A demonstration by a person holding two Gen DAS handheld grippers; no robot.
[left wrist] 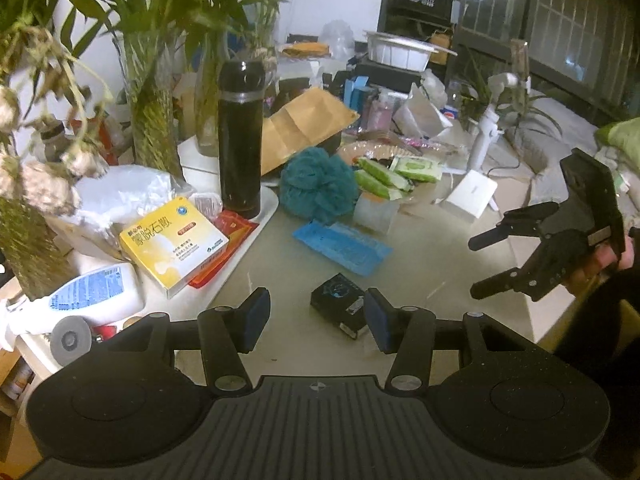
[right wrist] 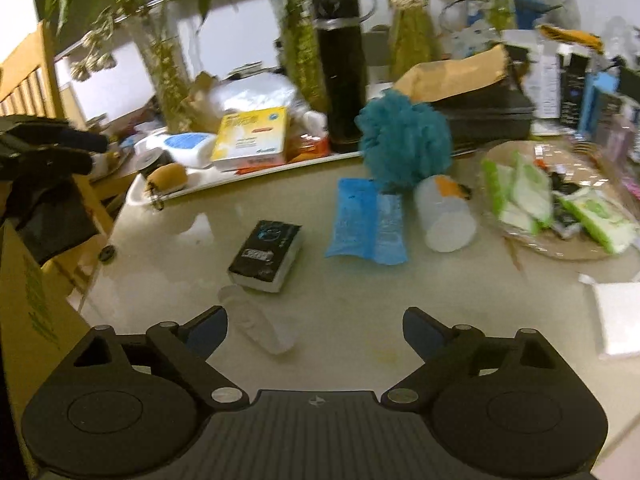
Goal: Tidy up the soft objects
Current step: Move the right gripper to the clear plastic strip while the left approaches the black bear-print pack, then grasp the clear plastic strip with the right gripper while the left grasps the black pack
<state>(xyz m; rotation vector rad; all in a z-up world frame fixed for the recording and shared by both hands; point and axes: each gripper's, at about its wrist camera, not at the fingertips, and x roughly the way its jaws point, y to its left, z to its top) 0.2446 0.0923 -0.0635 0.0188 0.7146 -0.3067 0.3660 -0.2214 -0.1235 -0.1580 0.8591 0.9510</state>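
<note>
Both grippers are held wide apart over the table (right wrist: pixel 360 320) with nothing gripped: the left gripper (left wrist: pixel 316 320) is seen above a black pack (left wrist: pixel 340 310), the right gripper (right wrist: pixel 316 330) near a clear wrapper (right wrist: pixel 260 324). A teal loofah (right wrist: pixel 404 140) is set at the table's far side, touching a blue pouch (right wrist: pixel 366 222) and just beside a white cup (right wrist: pixel 444 216). Green wipe packs (right wrist: pixel 516 192) are piled on a tray (right wrist: pixel 568 250) to the right.

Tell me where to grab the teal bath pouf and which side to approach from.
Pinch the teal bath pouf across its near, table-facing bulge, coming from the open tabletop in front. It is a round, ruffled mesh ball, so probably any fold compresses. The black flask and brown envelope crowd its back; the blue packet lies just in front. The open right gripper likely suits.
</note>
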